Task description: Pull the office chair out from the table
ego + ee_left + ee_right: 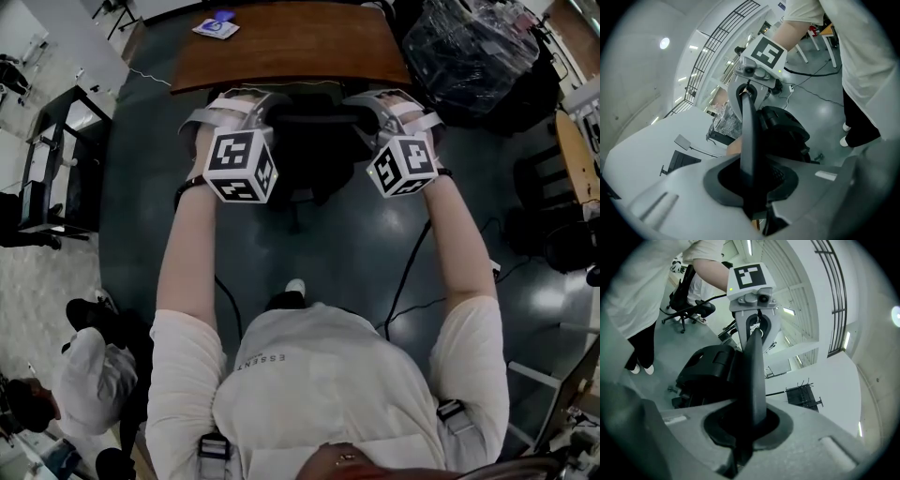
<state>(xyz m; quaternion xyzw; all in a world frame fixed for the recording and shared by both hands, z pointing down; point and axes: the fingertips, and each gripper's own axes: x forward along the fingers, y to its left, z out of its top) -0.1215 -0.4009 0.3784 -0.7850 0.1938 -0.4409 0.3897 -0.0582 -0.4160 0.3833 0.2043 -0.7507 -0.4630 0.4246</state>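
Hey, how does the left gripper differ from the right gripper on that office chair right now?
The left gripper clamps the office chair at the left end of its back edge; the right gripper clamps the right end. The left gripper's marker cube shows different square patterns from the right gripper's cube. Shared: both have jaws shut on that same edge, pointing toward the wooden table.

From overhead, facing steeply down on the chair (305, 150), table (291, 47) and both arms. From the left gripper (749, 187) and the right gripper (746, 427), hard against the chair's back edge, looking along it toward each other. Shared throughout: chair.
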